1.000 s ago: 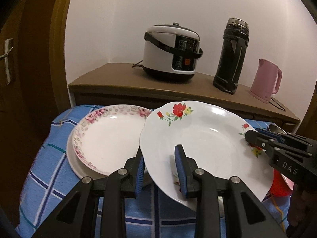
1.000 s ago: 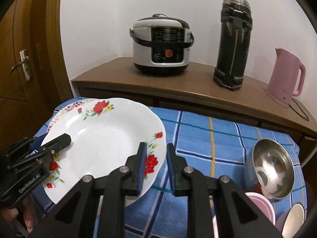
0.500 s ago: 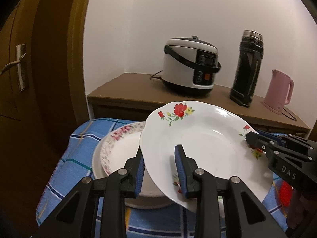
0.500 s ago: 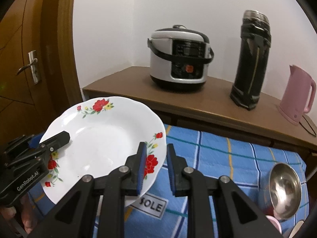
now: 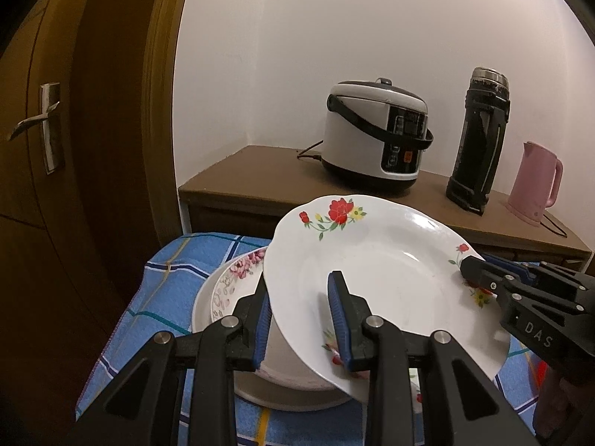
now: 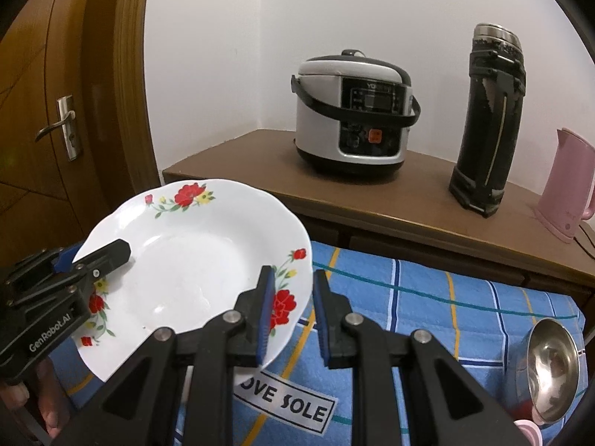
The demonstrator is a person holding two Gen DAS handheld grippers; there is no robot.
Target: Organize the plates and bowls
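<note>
Blue checked tablecloth [image 6: 427,290] lies below the white glazed ceramic plate with red flowers [image 5: 375,271], held tilted above a pink-flowered plate stack [image 5: 238,278]. Stiff, slick and breakable, it is best taken at opposite rims, where the left gripper [image 5: 301,319] and right gripper [image 6: 292,310] clamp it.

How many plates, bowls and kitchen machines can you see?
Plates: 3, the red-flower plate, the pink-flower plate and a plain plate beneath it
Bowls: 1, the metal bowl
Machines: 2, the rice cooker and the pink kettle
Total: 6
</note>
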